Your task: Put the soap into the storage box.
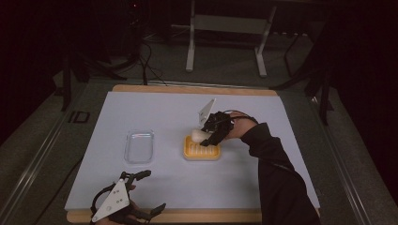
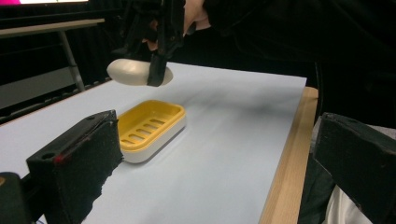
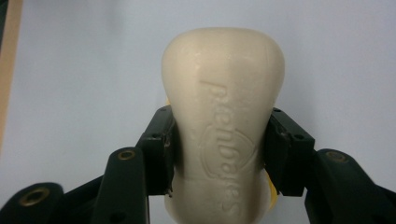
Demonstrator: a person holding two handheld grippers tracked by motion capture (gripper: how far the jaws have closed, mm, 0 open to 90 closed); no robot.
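Observation:
A cream bar of soap (image 3: 223,107) with raised lettering is clamped between the jaws of my right gripper (image 3: 219,154), which is shut on it. From the high view the soap (image 1: 197,135) hangs just above the far left end of a yellow soap dish (image 1: 202,151). The left gripper view shows the soap (image 2: 135,72) held in the air above the slotted yellow dish (image 2: 147,128) on its white base. My left gripper (image 1: 150,190) rests at the table's near left edge, jaws wide apart with nothing between them.
A clear plastic lid or tray (image 1: 139,146) lies left of the dish on the pale blue mat (image 1: 155,112). The wooden table edge (image 1: 187,215) runs along the front. A person's dark sleeve (image 1: 277,173) crosses the right side. A metal stand (image 1: 225,28) is behind the table.

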